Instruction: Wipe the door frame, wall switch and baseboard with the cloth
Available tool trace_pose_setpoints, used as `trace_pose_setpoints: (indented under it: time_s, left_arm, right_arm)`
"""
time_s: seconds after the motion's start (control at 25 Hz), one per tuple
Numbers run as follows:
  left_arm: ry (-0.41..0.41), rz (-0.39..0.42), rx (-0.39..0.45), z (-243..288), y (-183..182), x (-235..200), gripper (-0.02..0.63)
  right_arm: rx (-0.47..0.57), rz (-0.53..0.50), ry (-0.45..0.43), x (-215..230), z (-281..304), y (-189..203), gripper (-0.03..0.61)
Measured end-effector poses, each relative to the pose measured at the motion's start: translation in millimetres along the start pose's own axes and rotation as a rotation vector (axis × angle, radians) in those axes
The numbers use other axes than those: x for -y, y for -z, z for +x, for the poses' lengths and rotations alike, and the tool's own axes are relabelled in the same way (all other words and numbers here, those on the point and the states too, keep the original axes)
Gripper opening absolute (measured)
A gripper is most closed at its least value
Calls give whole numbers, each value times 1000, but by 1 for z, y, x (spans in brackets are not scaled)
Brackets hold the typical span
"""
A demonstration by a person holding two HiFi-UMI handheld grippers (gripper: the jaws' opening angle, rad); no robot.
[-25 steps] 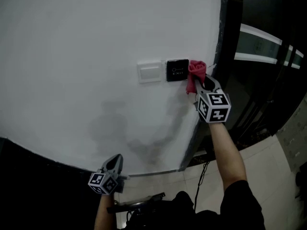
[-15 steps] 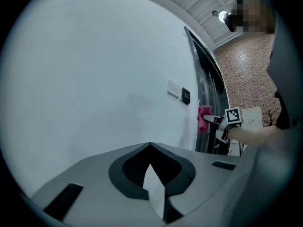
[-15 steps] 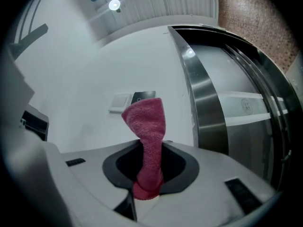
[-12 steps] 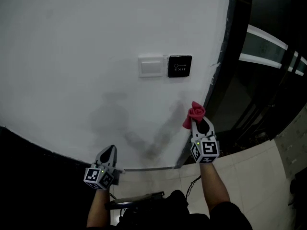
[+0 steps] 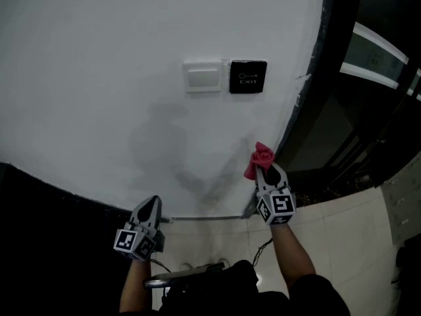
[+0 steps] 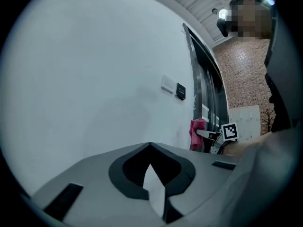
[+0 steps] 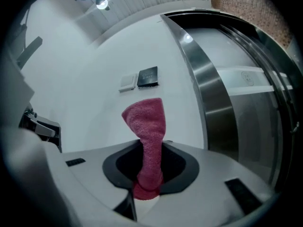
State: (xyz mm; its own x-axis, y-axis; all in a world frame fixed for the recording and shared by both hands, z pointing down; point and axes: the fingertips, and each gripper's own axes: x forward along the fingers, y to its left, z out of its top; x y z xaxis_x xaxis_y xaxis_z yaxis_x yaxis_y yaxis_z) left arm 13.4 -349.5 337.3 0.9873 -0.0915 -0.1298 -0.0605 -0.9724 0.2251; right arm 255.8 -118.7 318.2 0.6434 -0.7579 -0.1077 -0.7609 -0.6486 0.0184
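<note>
A broad white wall (image 5: 118, 31) fills most of my head view, with soft grey shading low in its middle that I cannot tell apart from shadow. Along its right edge runs the dark door frame (image 5: 309, 91), slanting down to pale floor tiles (image 5: 355, 229) at the near right. At the foot of the wall a thin metal strip, which I take for the baseboard (image 5: 210, 218), runs left from the frame's base. My right gripper (image 5: 264, 171) hangs just above that strip, close beside the lower frame, its jaws clamped on a bunched red cloth (image 5: 259, 158) that sticks up past the tips like a short twisted roll; the right gripper view shows the cloth (image 7: 146, 122) pinched narrowly at its waist between the jaws (image 7: 149, 143). My left gripper (image 5: 151, 204) hovers to the left near the wall's foot, its jaws together on nothing (image 6: 150, 148). Far up the wall, well apart from the cloth, sit a white wall switch (image 5: 202, 76) and a black exit button (image 5: 248, 76) side by side. I judge the baseboard or lower frame comes next. The risks I see: only a small tuft of cloth leads, so pressing hard could let the hard jaw tips scrape the paint, and a drag along the strip could tug the thin pinch loose and drop the cloth.
</note>
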Motion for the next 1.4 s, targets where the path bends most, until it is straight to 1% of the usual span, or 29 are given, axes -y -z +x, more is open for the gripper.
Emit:
trace_pose_setpoints:
  time_s: [0.12, 0.24, 0.32, 0.4, 0.48, 0.6, 0.68, 0.76, 0.88, 0.96, 1.0, 1.08, 1.16, 1.32, 1.4]
  left_arm:
    - [-63, -6, -18, -19, 5, -9, -9]
    - [-87, -16, -27, -42, 11, -23, -9]
    - [-100, -30, -32, -61, 17, -39, -9]
    - [-117, -45, -53, -85, 24, -61, -9]
    - [-143, -58, -77, -109, 36, -88, -9]
    - [-196, -68, -120, -152, 61, -126, -9]
    - [-206, -75, -137, -169, 82, -147, -9]
    - [-210, -71, -148, -178, 105, -169, -9]
    - [-238, -85, -185, -198, 153, -198, -9]
    - [-254, -78, -206, -206, 195, -214, -9]
    - [-258, -72, -211, -207, 218, -222, -9]
    - [-252, -57, -212, -206, 269, -237, -9]
    - [-239, -43, -203, -205, 325, -255, -9]
    - [-238, -5, -148, -205, 430, -296, -9]
    - [-223, 13, -129, -204, 475, -314, -9]
  right_arm:
    - [-41, 27, -50, -14, 5, 27, 80]
    - [-79, 49, -83, -38, 6, 52, 80]
    - [-98, 58, -102, -65, 4, 67, 80]
    - [-126, 51, -127, -98, 2, 86, 81]
    - [-166, 28, -170, -138, 6, 110, 80]
    - [-233, -19, -292, -214, 14, 159, 80]
    - [-267, -39, -367, -257, 22, 193, 80]
    - [-283, -87, -422, -290, 34, 232, 80]
    - [-303, -219, -532, -337, 36, 313, 80]
    - [-336, -310, -623, -359, 32, 376, 80]
    - [-349, -331, -657, -365, 31, 409, 80]
    - [-370, -332, -696, -374, 31, 477, 81]
    - [-383, -311, -714, -384, 34, 546, 80]
    - [-411, -296, -757, -403, 41, 682, 80]
    - [-434, -220, -746, -415, 48, 745, 80]
